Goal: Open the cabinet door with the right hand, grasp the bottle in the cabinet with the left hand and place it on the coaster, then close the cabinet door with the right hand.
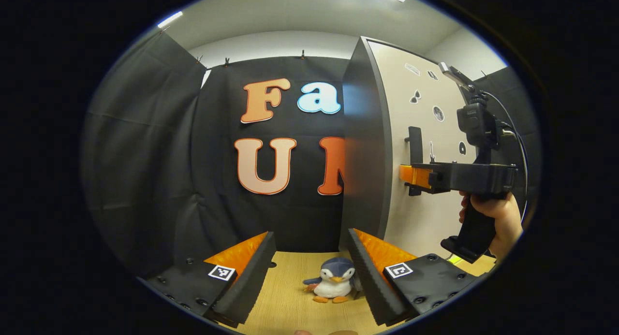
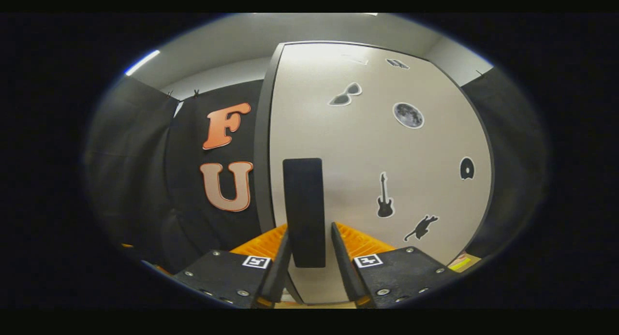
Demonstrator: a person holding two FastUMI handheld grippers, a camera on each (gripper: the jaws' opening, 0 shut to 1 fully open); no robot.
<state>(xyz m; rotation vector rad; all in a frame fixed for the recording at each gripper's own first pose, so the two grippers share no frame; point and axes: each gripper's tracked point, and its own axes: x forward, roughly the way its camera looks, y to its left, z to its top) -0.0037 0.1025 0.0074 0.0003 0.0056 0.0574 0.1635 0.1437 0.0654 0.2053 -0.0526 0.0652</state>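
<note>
Fingers of the right gripper (image 2: 307,257) sit one on each side of the dark vertical handle (image 2: 303,211) on the cabinet door (image 2: 377,146), close against it, though whether both actually press on it cannot be told from the right gripper view. That door is pale, dotted with small stickers (a guitar (image 2: 384,202), a cat (image 2: 421,227), sunglasses (image 2: 345,95), a moon (image 2: 408,115)), and it looks closed against its dark frame.

From the left gripper view, the right gripper (image 1: 408,176) reaches sideways to the handle (image 1: 415,146), a hand (image 1: 495,219) wrapped around its grip. The left gripper (image 1: 312,265) hangs with its fingers spread wide and nothing between them, above the wooden counter (image 1: 290,301), where a plush penguin (image 1: 333,279) sits near the cabinet's (image 1: 362,146) dark side. With the door shut, the bottle is out of sight.
</note>
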